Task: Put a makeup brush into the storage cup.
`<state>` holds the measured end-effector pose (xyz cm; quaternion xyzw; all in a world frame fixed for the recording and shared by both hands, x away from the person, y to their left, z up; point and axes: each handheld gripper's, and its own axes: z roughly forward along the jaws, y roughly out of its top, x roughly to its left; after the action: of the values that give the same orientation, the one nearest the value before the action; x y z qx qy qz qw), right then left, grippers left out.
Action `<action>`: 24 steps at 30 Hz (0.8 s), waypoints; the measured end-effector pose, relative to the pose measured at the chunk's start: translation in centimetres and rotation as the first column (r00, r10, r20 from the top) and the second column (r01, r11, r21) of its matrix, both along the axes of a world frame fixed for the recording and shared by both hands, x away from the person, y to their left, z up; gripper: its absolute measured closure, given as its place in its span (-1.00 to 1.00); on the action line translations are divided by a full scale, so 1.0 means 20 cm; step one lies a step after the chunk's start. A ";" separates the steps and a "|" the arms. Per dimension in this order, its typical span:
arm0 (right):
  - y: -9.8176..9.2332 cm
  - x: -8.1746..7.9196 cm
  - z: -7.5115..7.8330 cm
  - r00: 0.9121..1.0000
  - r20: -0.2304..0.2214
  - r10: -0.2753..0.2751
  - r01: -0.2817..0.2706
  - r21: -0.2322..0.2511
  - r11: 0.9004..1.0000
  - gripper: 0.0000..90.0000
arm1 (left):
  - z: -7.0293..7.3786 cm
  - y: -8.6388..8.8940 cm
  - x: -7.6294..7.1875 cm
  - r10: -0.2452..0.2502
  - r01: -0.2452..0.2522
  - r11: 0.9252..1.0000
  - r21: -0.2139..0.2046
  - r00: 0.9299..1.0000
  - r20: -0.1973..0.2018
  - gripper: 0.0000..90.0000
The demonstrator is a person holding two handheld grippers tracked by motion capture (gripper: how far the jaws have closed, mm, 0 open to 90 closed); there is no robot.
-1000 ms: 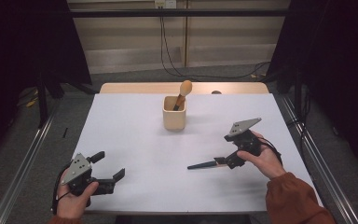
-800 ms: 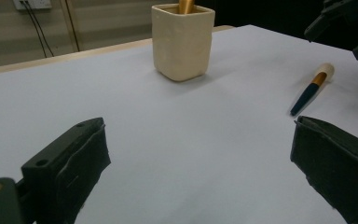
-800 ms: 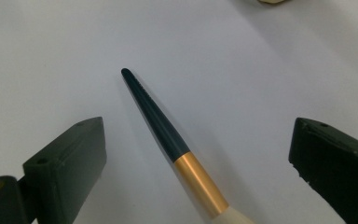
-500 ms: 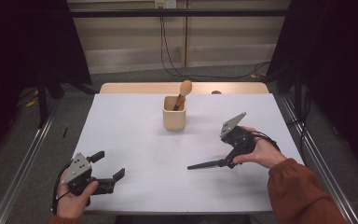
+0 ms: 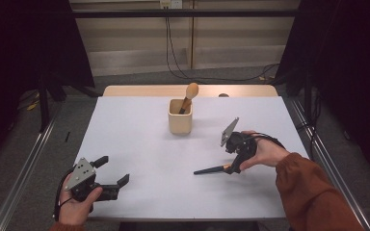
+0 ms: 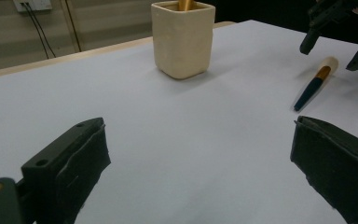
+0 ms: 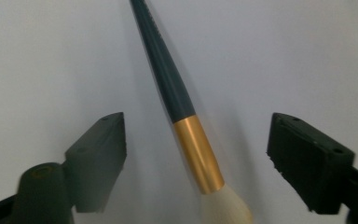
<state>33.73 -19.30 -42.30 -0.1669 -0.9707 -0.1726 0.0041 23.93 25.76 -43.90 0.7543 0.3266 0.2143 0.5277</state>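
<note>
A brush [image 5: 212, 169] with a dark handle, gold ferrule and pale bristles lies on the white table [image 5: 135, 139], right of centre. My right gripper [image 5: 236, 166] points down over its bristle end. In the right gripper view the brush [image 7: 186, 116] lies between the jaws of that gripper [image 7: 196, 128], which have just been closing; a gap remains on both sides, so it is open. My left gripper [image 5: 113, 170] rests at the front left, open and empty [image 6: 200, 128]. From there the brush [image 6: 313, 86] and the right gripper [image 6: 335, 46] show far right.
A cream square cup [image 5: 179, 120] stands at the table's middle back with a round-ended wooden utensil [image 5: 190, 94] leaning in it. The cup [image 6: 182, 39] also appears ahead in the left gripper view. A wooden strip edges the table's far side; metal rails run along both sides.
The right hand has shifted left and tipped its gripper down over the brush's bristle end. The brush and the left gripper have stayed in place.
</note>
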 end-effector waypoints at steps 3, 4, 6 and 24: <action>0.00 0.01 -0.01 1.000 -0.007 0.018 -0.019 -0.027 0.999 -0.42 | 0.00 0.00 0.00 0.000 0.000 1.000 -0.002 1.000 -0.001 -0.91; 0.00 0.01 -0.02 1.000 -0.016 0.012 -0.012 -0.039 0.999 -0.40 | 0.00 0.00 0.00 0.001 -0.001 1.000 0.003 1.000 0.000 -0.91; 0.00 0.01 -0.03 1.000 -0.024 0.009 -0.010 -0.053 0.999 -0.37 | 0.00 0.00 0.00 0.003 -0.003 1.000 -0.001 1.000 -0.005 -0.91; 0.02 0.04 -0.11 0.990 -0.077 0.117 -0.129 -0.173 0.976 0.22 | 0.00 0.00 0.00 0.003 -0.003 1.000 0.003 1.000 -0.004 -0.91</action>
<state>34.43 -18.97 -44.44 -0.1119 -0.9900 -0.0791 0.0319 23.96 25.80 -43.97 0.7551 0.3286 0.2139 0.5255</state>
